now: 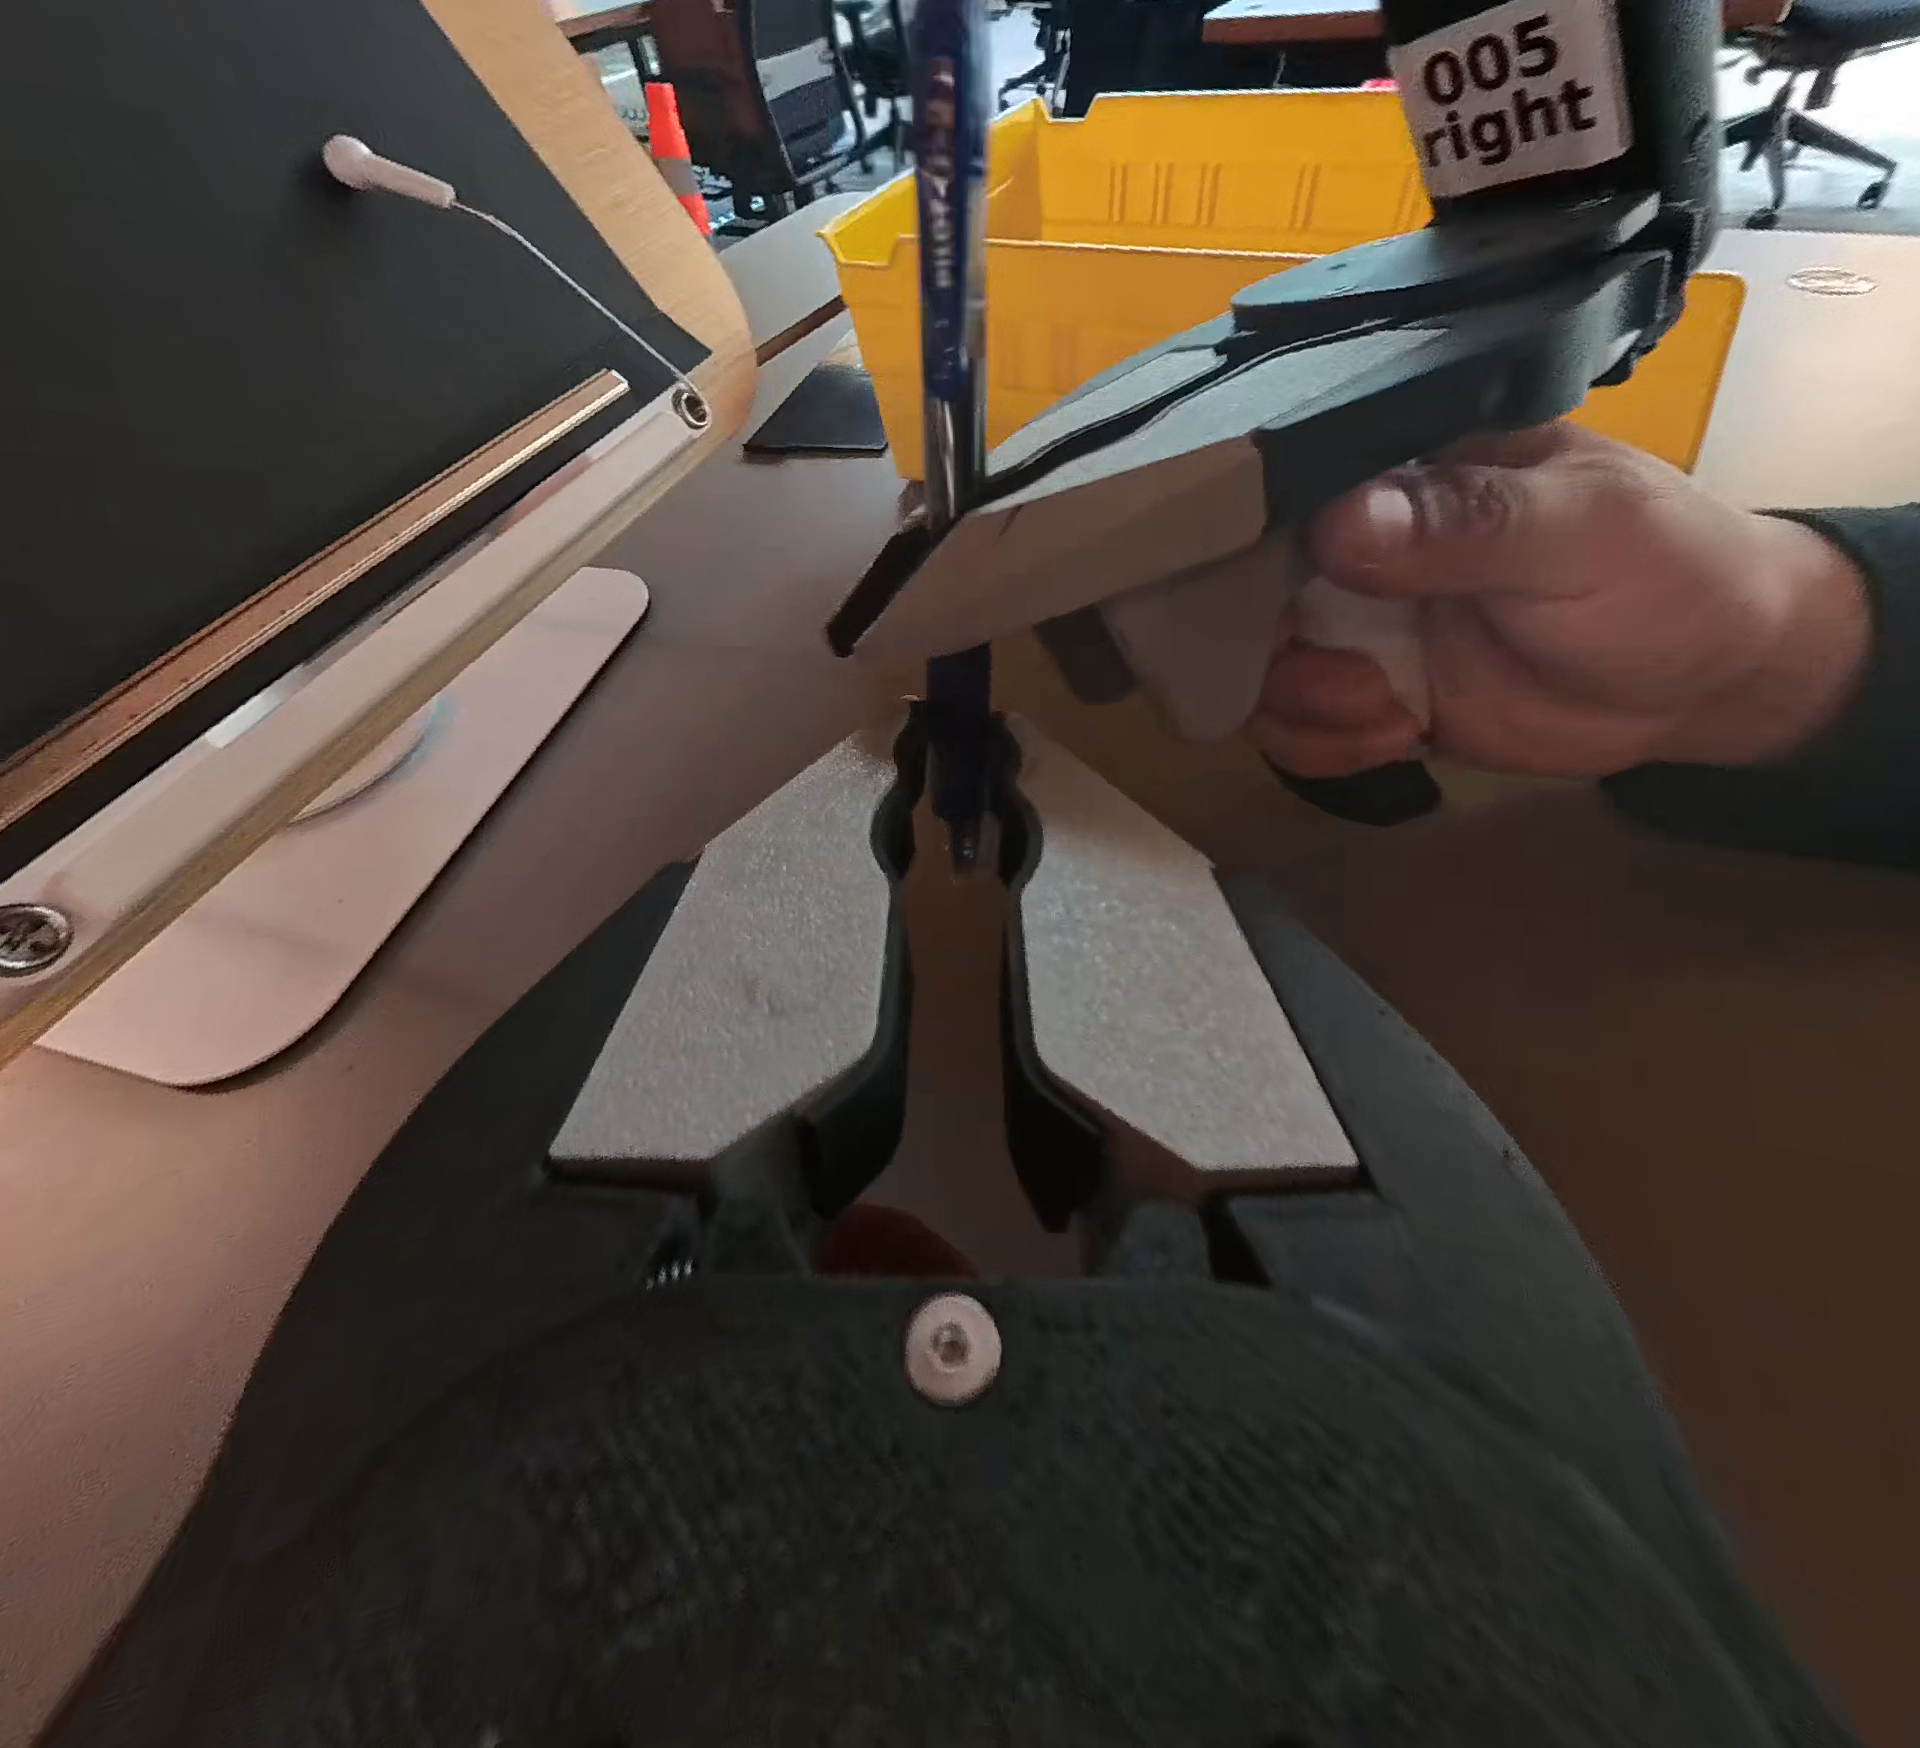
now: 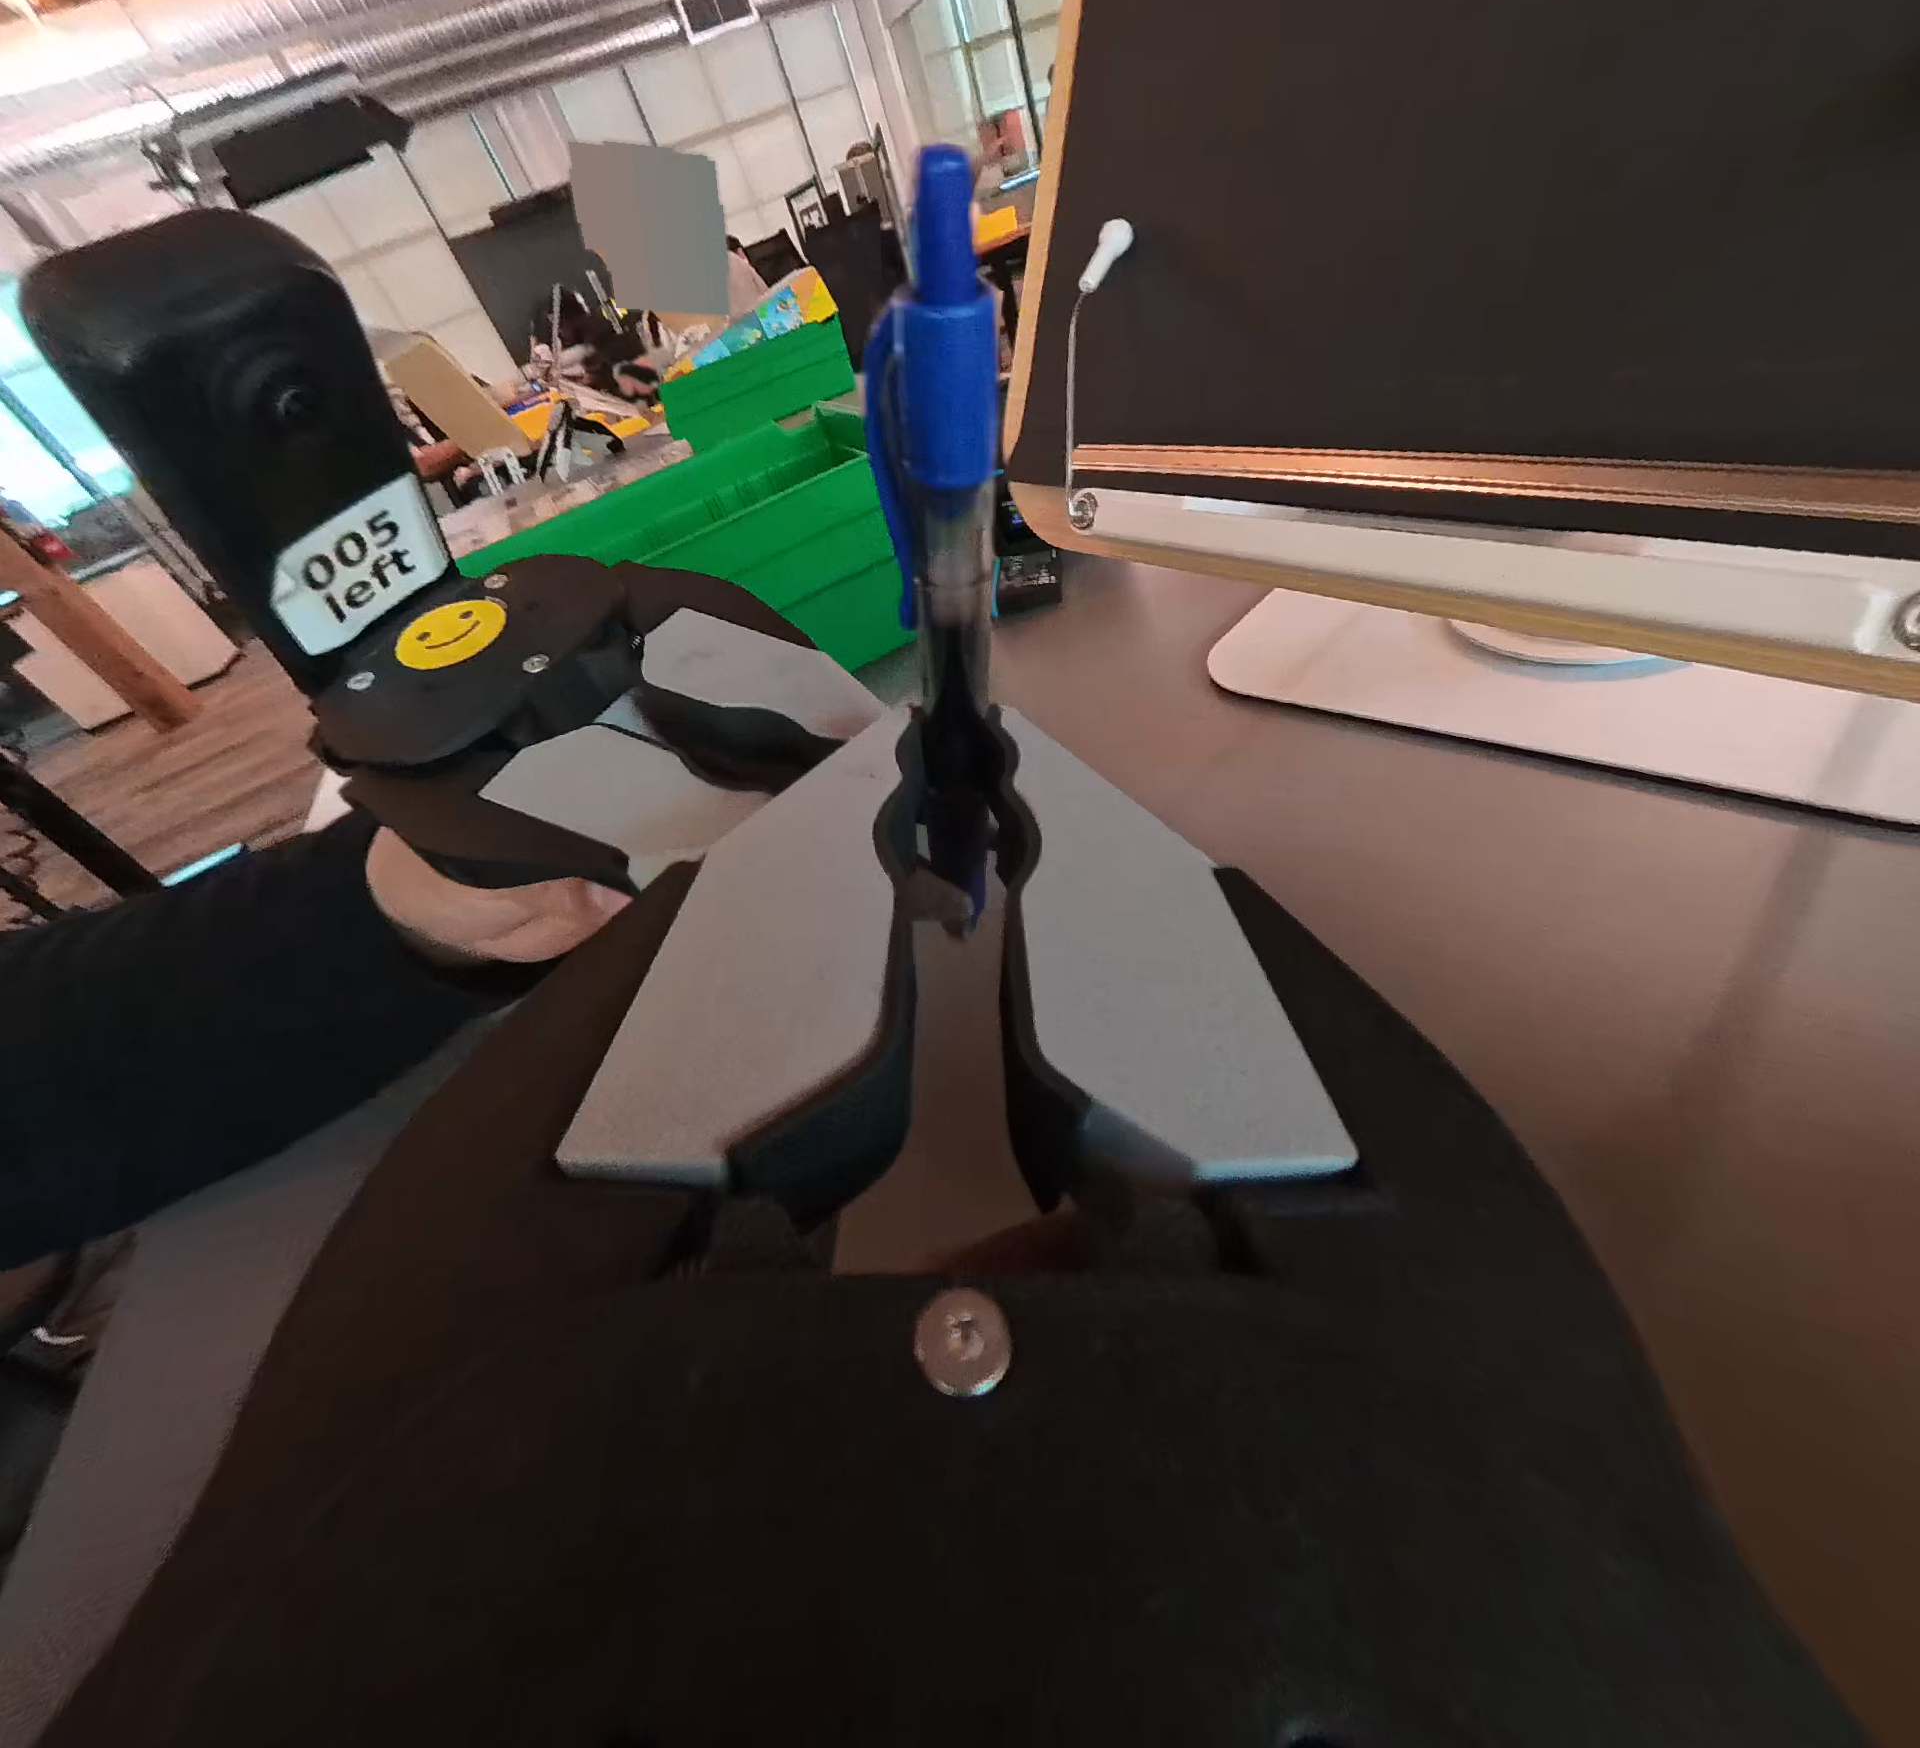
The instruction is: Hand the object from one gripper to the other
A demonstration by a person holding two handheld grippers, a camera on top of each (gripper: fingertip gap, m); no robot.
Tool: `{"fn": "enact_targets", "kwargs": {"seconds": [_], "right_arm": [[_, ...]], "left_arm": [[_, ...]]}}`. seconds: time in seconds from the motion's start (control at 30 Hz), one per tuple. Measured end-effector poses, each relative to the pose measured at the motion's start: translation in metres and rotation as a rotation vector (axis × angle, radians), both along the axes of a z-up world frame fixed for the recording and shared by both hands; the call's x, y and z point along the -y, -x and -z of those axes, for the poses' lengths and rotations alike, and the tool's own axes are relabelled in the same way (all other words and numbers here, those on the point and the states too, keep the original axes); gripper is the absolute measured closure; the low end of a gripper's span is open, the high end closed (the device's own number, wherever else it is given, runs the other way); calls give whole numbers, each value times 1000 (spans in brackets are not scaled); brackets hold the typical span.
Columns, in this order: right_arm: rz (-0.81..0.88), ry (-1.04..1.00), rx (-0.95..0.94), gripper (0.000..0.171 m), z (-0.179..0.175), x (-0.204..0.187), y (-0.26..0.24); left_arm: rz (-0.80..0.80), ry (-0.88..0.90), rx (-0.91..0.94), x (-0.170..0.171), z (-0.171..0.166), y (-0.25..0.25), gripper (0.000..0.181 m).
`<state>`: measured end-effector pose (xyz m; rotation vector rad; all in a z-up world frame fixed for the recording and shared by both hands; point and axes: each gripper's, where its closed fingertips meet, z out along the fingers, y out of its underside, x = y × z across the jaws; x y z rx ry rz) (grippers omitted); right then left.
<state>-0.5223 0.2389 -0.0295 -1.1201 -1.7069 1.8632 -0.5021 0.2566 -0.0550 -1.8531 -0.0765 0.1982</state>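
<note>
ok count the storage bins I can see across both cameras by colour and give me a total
Yellow: 1, the yellow bin behind the right gripper in the left wrist view.
Green: 2 at least, the green bins stacked behind the blue pen in the right wrist view; the pile is too blurred to tell if there are more.
Total: 3 bins.

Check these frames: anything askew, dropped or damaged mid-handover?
Nothing stands out. The blue pen stands roughly upright, and both the left gripper and the right gripper are shut on its lower end, the right just above the left. It looks intact as far as can be seen. The yellow bin sits upright on the desk.
</note>
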Motion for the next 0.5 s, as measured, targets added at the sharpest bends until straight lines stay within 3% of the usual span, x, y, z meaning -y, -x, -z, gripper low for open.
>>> {"fn": "enact_targets", "kwargs": {"seconds": [0.13, 0.37, 0.5], "right_arm": [[19, -1, -3, 157, 0, -5, 2], [70, -19, -32, 163, -3, -15, 6], [82, -88, -83, 164, -6, -14, 3]], "left_arm": [[-77, 31, -75, 1, 4, 11, 172], [-220, 137, -381, 6, 8, 29, 172], [-226, 155, -430, 1, 9, 24, 172]]}}
